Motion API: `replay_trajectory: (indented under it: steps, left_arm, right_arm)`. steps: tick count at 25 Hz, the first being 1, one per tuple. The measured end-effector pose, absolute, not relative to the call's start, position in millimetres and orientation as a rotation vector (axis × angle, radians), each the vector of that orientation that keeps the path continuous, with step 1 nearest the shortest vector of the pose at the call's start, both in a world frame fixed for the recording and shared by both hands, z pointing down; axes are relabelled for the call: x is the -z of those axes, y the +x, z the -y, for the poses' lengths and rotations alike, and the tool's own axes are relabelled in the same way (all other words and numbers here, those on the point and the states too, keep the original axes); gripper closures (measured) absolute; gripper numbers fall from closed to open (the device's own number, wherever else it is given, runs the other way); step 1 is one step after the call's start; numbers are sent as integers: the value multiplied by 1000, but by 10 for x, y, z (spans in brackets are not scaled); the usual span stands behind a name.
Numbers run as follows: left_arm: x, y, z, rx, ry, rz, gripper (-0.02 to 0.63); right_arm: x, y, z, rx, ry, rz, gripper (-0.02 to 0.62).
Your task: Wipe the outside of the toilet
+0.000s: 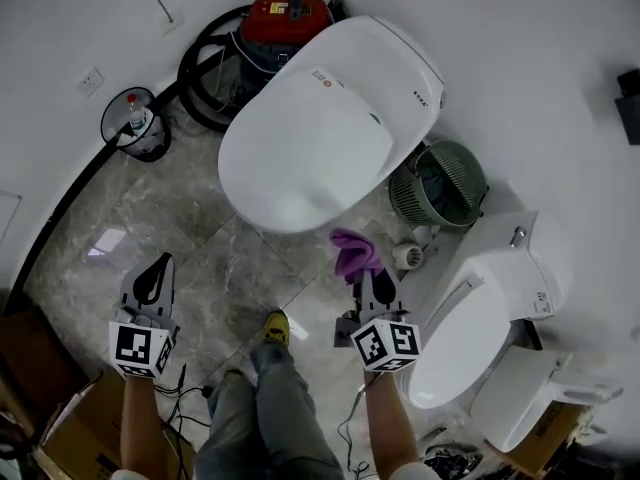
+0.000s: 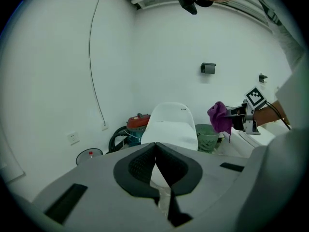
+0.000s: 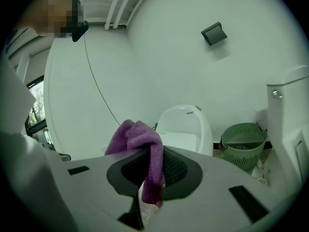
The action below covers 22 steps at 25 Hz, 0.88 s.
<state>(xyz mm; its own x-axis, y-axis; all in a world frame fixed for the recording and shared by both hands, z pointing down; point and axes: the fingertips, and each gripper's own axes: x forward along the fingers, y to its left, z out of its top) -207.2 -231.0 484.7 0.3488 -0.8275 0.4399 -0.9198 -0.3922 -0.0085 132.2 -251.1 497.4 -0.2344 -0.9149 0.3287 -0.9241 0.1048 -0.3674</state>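
A big white toilet (image 1: 320,128) with its lid down stands on the marble floor ahead; it also shows in the left gripper view (image 2: 171,127) and the right gripper view (image 3: 186,127). My right gripper (image 1: 372,280) is shut on a purple cloth (image 1: 355,253), held in the air just short of the bowl's front right. The cloth (image 3: 140,144) drapes over the right gripper (image 3: 153,153) in its own view. My left gripper (image 1: 152,284) hovers over the floor to the bowl's front left, shut and empty (image 2: 155,149).
A second white toilet (image 1: 480,318) stands at the right, with a green basket (image 1: 437,183) and a paper roll (image 1: 408,256) between the two. Behind are a red vacuum (image 1: 290,13) with a black hose and a small bin (image 1: 135,123). A cardboard box (image 1: 80,428) sits lower left.
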Motion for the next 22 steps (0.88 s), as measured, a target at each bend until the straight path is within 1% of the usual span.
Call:
replay_trajectory:
  steps: [9, 15, 22]
  left_arm:
    - [-3552, -1968, 2206, -501, 2319, 1611, 589]
    - [-2882, -1928, 2215, -437, 2296, 1666, 589]
    - [-2301, -1973, 2176, -398, 2293, 1715, 589]
  right_arm:
    - [-3724, 1242, 2455, -931, 1864, 2376, 533]
    - [-3072, 1275, 2463, -914, 1872, 2399, 532]
    - [-2457, 1279, 2499, -835, 1863, 2413, 532]
